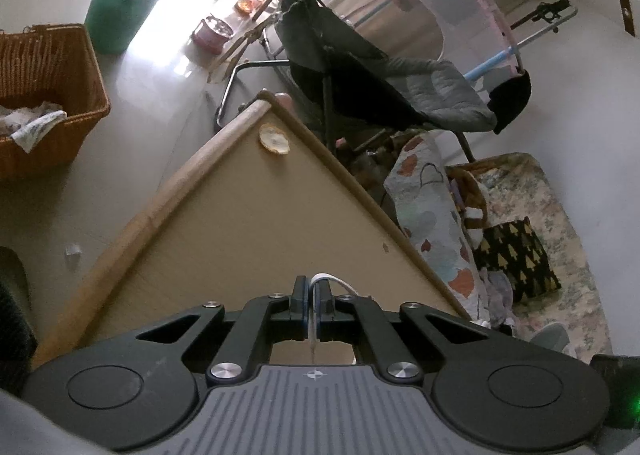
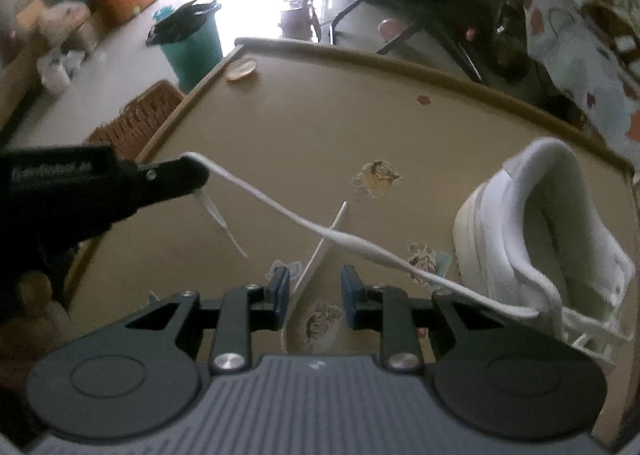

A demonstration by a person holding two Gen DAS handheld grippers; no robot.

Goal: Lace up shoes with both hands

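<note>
One white shoe stands at the right side of the tan table, its opening facing the right wrist camera. Two lace ends are in play. The first white lace runs taut from the shoe's eyelets across the table to the left gripper, whose jaws are clenched on it; a short tip hangs below the pinch. In the left wrist view that gripper shows the same strand looped out between its two closed pads. The second lace end lies slack, rising up between the right gripper fingers, whose jaws are spread apart and grasp nothing. One green bin and one wicker basket stand on the floor.
</note>
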